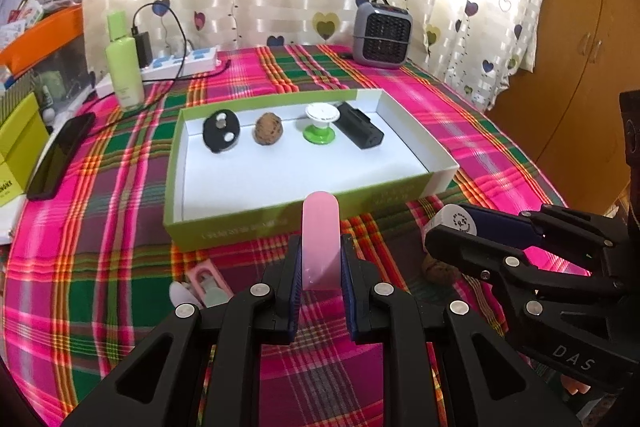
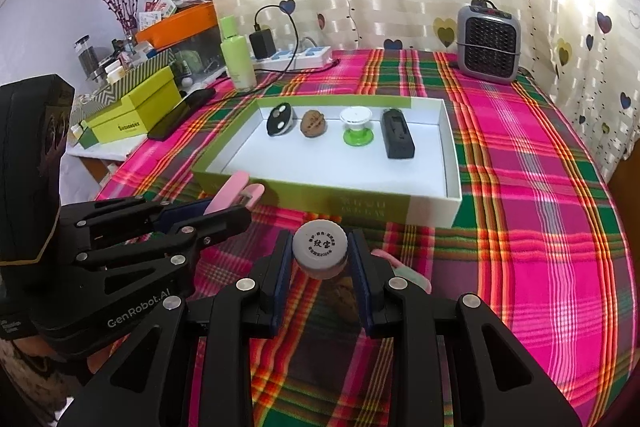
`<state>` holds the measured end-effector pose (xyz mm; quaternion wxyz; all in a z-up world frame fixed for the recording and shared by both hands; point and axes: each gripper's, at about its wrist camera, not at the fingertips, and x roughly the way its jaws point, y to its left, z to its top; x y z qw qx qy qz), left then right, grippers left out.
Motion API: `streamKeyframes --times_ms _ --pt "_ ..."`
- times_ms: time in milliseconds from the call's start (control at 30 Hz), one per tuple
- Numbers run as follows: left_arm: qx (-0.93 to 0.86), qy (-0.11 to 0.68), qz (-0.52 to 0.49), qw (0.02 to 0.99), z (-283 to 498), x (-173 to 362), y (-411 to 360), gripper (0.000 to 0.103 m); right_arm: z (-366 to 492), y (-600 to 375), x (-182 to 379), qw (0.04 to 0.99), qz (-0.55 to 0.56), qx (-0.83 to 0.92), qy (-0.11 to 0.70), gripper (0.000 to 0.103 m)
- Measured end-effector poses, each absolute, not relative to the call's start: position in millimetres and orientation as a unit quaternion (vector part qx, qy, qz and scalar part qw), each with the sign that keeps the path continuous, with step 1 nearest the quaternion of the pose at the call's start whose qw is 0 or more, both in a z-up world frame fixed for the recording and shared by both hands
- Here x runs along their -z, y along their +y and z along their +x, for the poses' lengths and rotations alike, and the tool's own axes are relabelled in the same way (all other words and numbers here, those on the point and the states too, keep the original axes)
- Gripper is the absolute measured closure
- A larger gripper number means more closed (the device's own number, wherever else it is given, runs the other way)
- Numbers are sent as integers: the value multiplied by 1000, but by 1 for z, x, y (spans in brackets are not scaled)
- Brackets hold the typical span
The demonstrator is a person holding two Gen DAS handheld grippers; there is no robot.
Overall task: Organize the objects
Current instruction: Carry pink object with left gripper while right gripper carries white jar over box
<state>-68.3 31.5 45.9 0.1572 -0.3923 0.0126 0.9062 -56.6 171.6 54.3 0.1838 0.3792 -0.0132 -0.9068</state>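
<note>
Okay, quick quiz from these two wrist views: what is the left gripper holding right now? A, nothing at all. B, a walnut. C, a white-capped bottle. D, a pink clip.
D: the left gripper is shut on the pink clip, which stands up between its pads in front of the green box; the white-capped bottle sits in the right gripper instead.

A table under a pink-and-green plaid cloth (image 2: pixel 520 187) carries it all. Mid-table sits the shallow green box (image 2: pixel 372 207), open. At the back left corner stand a pale green bottle (image 1: pixel 123 67) and a white power strip (image 1: pixel 180 62); a dark phone (image 1: pixel 60 155) lies at the left edge. A grey heater (image 2: pixel 489 45) stands at the back right. Near the front edge lie a walnut (image 1: pixel 440 269) and a pink case (image 1: pixel 208 283).
</note>
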Motion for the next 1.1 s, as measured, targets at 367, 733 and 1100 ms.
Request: streamKeyframes --times_ms 367,733,1100 --pt "-909 4 -388 151 -78 -52 26 87 -69 167 -63 192 373 908 -7 74" --pt "-911 -6 -389 134 -100 -55 12 87 -95 156 -70 198 370 908 1 74" --pt "-910 -9 -400 111 -137 -47 -3 87 -135 145 -59 202 386 900 12 74"
